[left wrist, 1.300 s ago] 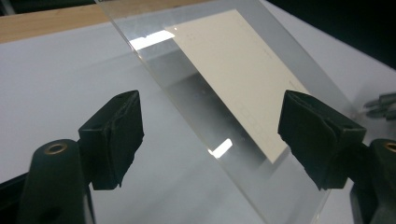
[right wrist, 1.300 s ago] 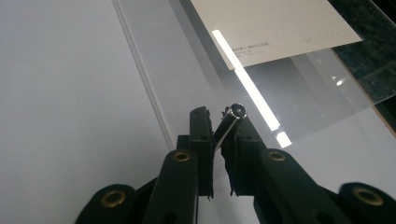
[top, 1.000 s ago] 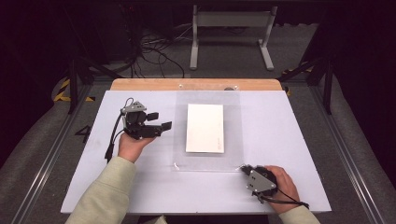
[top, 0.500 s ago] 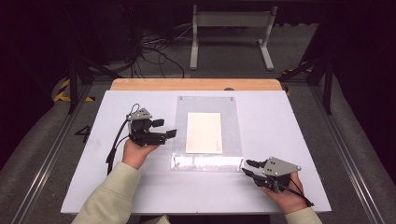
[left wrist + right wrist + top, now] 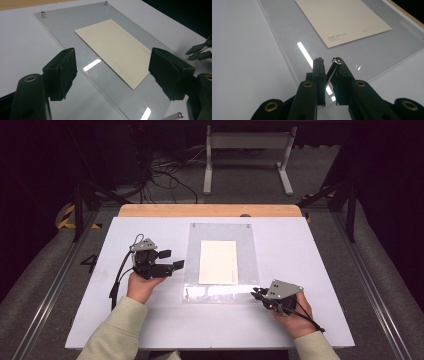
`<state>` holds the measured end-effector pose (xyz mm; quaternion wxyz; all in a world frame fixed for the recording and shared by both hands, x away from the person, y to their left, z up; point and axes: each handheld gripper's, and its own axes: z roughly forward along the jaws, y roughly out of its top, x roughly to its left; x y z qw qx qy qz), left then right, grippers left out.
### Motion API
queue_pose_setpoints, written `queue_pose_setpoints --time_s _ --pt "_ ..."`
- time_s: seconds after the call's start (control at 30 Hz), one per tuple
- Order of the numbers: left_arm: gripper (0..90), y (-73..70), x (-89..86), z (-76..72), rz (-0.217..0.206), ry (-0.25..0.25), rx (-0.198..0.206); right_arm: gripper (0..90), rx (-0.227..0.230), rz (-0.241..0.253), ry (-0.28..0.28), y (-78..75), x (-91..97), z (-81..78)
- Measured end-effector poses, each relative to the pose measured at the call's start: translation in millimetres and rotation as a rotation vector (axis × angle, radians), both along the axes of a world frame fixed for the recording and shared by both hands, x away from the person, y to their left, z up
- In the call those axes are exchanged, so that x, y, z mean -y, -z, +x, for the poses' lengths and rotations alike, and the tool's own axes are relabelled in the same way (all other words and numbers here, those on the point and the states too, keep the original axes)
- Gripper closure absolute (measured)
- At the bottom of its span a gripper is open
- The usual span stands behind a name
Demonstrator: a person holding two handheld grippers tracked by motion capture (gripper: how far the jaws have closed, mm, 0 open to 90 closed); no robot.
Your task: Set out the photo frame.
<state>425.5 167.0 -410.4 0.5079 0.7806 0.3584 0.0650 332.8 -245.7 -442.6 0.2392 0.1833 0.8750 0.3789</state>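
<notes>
1. A clear rectangular acrylic sheet (image 5: 220, 260) lies flat on the white table (image 5: 310, 250), lengthwise away from the person, roughly in the table's middle.
2. A cream rectangular paper card (image 5: 218, 262) lies inside the sheet's outline, with small print along its near edge; whether it lies under or on the acrylic cannot be told.
3. Two small silver metal studs (image 5: 43, 14) stand at the sheet's far corners.
4. The right gripper (image 5: 258, 294) rests at the sheet's near right corner, held low in the person's right hand (image 5: 295, 312), jaws pointing left toward the sheet.
5. In the right gripper view, a thin silver metal pin (image 5: 333, 69) sits slanted between the right gripper's (image 5: 327, 67) black jaws, its round head just above the tips. The jaws have just been closing and stand nearly together, clasping the pin.
6. The left gripper (image 5: 171, 259) hovers just beside the sheet's left edge, held in the person's left hand (image 5: 141, 285), jaws pointing right.
7. In the left gripper view its jaws stand wide apart, released, with nothing between them; the sheet and card lie beyond.
8. Another silver pin (image 5: 172, 116) lies at the sheet's near corner in that view.
</notes>
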Motion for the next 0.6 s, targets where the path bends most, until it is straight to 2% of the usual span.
queue_pose_setpoints --time_s 0.07,0.3,0.33,0.4,0.5,0.57,0.6 --pt "23.0 -0.1 1.3 -0.7 0.007 0.005 0.007 78.6 0.065 -0.082 -0.024 -0.8 -5.4 -4.5" --pt "23.6 2.8 4.8 3.3 0.014 -0.005 0.002 78.3 0.169 -0.157 -0.062 3.7 -8.3 -19.3" --pt "23.6 3.4 6.5 3.5 0.012 -0.009 -0.006 78.4 0.195 -0.171 -0.071 5.1 -8.5 -22.7" --pt "23.8 4.3 8.9 5.8 0.02 -0.01 0.001 79.1 0.249 -0.211 -0.089 7.5 -9.3 -30.1" --pt "23.8 4.9 11.4 10.5 0.029 -0.016 0.003 82.1 0.303 -0.247 -0.108 11.2 -9.3 -39.8" --pt "23.4 4.2 12.6 14.0 0.018 -0.02 -0.008 84.6 0.326 -0.271 -0.125 13.2 -10.3 -45.9" --pt "22.9 3.4 12.5 16.2 0.008 -0.026 -0.005 85.0 0.344 -0.307 -0.143 13.2 -9.9 -48.6"
